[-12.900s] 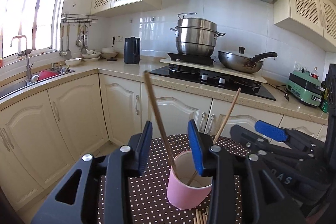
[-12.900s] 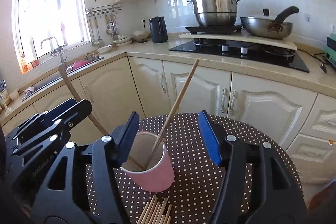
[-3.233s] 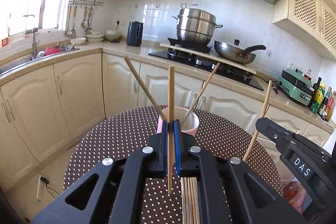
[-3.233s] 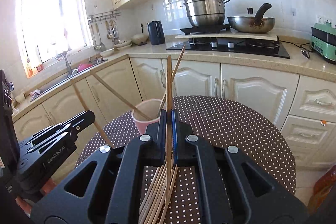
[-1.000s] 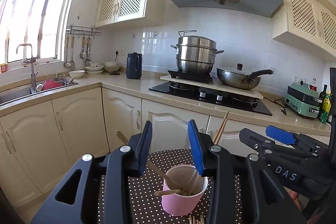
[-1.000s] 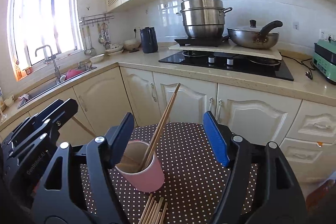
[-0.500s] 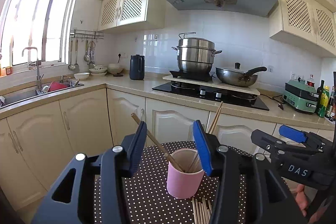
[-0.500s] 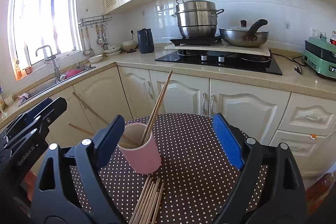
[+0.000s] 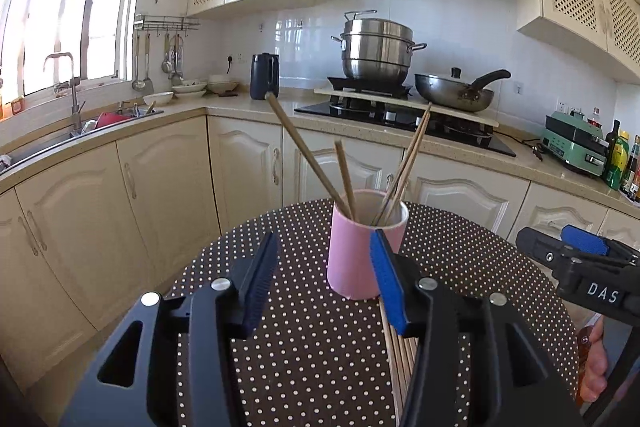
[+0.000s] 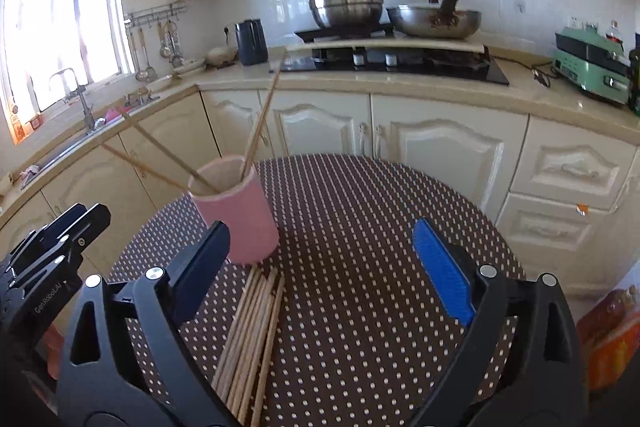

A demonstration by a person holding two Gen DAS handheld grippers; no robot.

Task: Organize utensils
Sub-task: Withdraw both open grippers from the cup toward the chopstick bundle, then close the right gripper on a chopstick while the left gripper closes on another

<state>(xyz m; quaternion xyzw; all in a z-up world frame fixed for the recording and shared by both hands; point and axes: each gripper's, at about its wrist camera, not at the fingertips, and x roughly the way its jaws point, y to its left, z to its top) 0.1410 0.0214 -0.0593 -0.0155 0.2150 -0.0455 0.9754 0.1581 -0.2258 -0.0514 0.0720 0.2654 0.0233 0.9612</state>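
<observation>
A pink cup (image 9: 362, 247) stands upright on the round dotted table (image 9: 304, 347) and holds several wooden chopsticks (image 9: 304, 151) leaning outward. The cup shows in the right wrist view (image 10: 240, 215) too. A bundle of loose chopsticks (image 10: 252, 339) lies flat on the table just in front of the cup; it shows partly behind my left fingers (image 9: 394, 343). My left gripper (image 9: 324, 287) is open and empty, just short of the cup. My right gripper (image 10: 320, 275) is open wide and empty, above the loose bundle, right of the cup.
Cream cabinets and a counter (image 9: 240, 111) run behind the table, with a hob, steamer pot (image 9: 378, 51) and wok (image 9: 452, 95). A sink (image 9: 80, 131) is at the left. An orange bottle (image 10: 612, 339) stands low beside the table at the right.
Both grippers have pulled back and away from the cup, staying open. The cup now looks farther off, and more of the table and loose chopsticks shows.
</observation>
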